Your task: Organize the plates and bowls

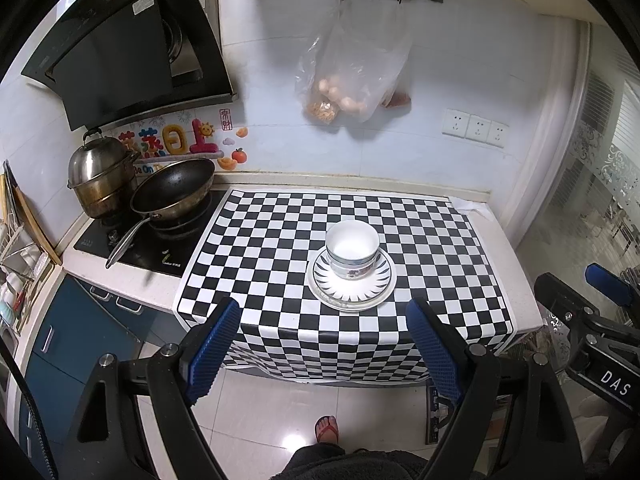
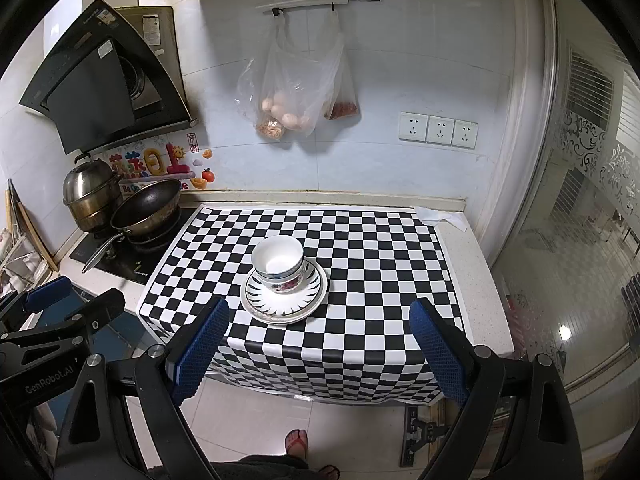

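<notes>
white tiled wall (image 2: 400,60), glossy floor (image 2: 340,432), checkered counter cloth (image 2: 360,280), range hood (image 2: 96,96)

- Checkered cloth (image 1: 280,240) (image 2: 360,248): spread on the counter, front edge hanging over it.
- Plates (image 1: 352,286) (image 2: 284,298): stacked on the cloth, toward its front.
- Bowls (image 1: 352,254) (image 2: 279,265): nested, standing on the plates.
- Stove (image 1: 136,244) (image 2: 120,258): left of the cloth.
- Pan (image 1: 174,188) (image 2: 146,204): on the stove, handle toward the front.
- Pot (image 1: 100,178) (image 2: 90,194): behind and left of the pan.
- Bags (image 1: 352,68) (image 2: 296,88): hanging on the wall behind the counter.
- Sockets (image 1: 474,128) (image 2: 438,129): on the wall, right of the bags.
</notes>
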### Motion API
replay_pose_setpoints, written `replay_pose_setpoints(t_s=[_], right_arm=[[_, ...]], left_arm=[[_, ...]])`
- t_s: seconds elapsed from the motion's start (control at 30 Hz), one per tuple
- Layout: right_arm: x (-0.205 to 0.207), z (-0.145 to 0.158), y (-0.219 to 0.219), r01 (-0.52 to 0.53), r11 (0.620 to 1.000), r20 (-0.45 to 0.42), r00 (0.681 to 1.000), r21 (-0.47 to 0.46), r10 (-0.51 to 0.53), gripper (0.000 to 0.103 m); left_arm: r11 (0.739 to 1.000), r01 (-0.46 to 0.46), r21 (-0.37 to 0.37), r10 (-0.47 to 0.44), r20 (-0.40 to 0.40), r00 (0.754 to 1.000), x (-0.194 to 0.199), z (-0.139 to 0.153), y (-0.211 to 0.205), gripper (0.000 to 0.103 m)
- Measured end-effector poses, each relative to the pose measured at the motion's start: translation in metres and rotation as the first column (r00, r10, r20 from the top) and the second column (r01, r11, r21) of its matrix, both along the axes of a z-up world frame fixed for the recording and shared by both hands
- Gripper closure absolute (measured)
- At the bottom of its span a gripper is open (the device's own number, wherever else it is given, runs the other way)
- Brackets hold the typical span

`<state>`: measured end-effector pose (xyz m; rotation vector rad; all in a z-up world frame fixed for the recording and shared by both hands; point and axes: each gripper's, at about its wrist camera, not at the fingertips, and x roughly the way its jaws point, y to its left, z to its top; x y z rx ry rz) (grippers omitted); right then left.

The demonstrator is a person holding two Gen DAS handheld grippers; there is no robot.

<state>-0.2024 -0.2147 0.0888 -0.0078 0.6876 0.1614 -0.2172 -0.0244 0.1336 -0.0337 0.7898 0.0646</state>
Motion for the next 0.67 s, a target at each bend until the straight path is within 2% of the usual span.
replay_pose_setpoints(t_s=[0.67], right_arm=[[0.0016,-0.0046,-0.0001,-0.009,1.000,-0.001,1.000,0.003,0.009,0.009]], left_arm=[[1.000,-0.011,0.000,0.011,0.012,1.000,-0.0021,0.0017,0.0074,0.018]])
